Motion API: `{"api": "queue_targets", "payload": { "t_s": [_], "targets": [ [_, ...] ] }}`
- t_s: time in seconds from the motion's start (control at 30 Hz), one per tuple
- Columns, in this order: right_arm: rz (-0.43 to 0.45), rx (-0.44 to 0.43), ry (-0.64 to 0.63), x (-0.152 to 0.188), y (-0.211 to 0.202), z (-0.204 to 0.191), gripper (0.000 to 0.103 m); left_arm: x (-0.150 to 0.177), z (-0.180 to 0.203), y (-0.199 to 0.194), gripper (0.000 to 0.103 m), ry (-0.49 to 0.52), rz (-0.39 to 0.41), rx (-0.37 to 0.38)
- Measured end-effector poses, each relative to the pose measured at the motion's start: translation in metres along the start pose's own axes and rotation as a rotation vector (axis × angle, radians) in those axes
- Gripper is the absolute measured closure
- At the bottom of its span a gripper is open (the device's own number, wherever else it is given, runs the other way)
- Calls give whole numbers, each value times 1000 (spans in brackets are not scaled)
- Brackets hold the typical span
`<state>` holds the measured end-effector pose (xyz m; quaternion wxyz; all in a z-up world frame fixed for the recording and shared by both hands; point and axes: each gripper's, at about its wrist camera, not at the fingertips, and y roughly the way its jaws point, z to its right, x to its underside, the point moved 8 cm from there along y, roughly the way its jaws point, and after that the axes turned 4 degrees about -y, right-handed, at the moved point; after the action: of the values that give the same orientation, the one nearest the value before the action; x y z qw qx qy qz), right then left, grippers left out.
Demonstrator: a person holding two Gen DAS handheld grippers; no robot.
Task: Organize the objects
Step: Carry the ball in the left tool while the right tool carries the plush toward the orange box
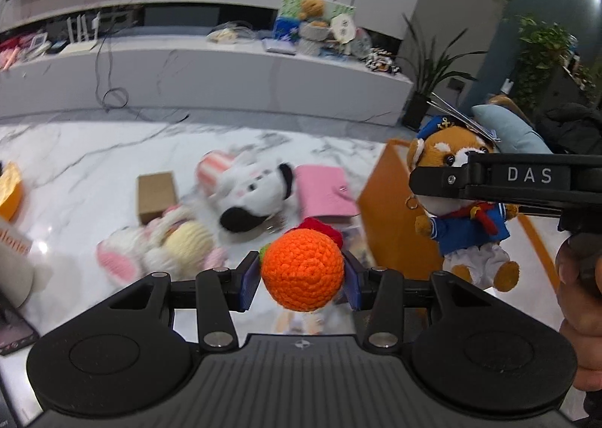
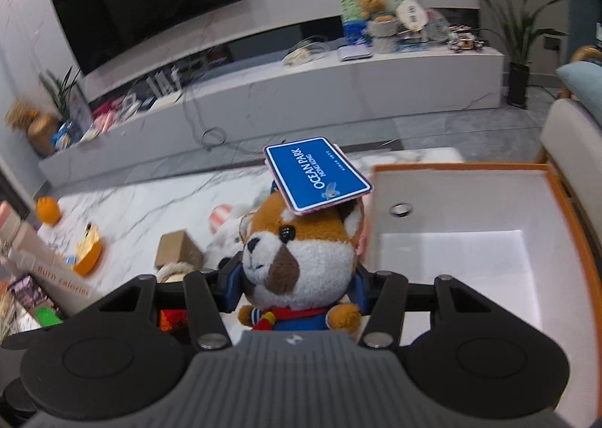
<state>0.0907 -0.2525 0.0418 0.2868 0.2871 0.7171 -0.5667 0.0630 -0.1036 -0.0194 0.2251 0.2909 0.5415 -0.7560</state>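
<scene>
My left gripper is shut on an orange crocheted ball with a red and green bit behind it, held above the marble table. My right gripper is shut on a brown and white plush animal in a blue sailor suit with a blue Ocean Park tag on its head. In the left wrist view this plush hangs at the right, clamped by the right gripper, in front of an orange box. The box's white inside lies right of the plush.
On the marble table lie a white and black plush dog, a pink and yellow plush, a brown carton and a pink wallet. A person's hand shows at the right edge. A TV bench stands behind.
</scene>
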Motion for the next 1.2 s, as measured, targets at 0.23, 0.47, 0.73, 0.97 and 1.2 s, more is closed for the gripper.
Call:
{"api": "queue_targets", "payload": {
  "t_s": [0.23, 0.47, 0.73, 0.97, 1.2],
  "targets": [
    [37, 32, 69, -6, -24, 41, 47, -5, 31, 2, 51, 25, 16, 32],
    [48, 75, 97, -5, -37, 68, 47, -4, 66, 0, 51, 54, 21, 108],
    [41, 123, 116, 3, -47, 97, 47, 3, 111, 11, 51, 95, 2, 214],
    [-21, 171, 139, 22, -42, 122, 47, 20, 138, 29, 51, 158, -58, 227],
    [-83, 191, 123, 37, -32, 134, 47, 40, 154, 39, 51, 261, -83, 181]
  ]
}}
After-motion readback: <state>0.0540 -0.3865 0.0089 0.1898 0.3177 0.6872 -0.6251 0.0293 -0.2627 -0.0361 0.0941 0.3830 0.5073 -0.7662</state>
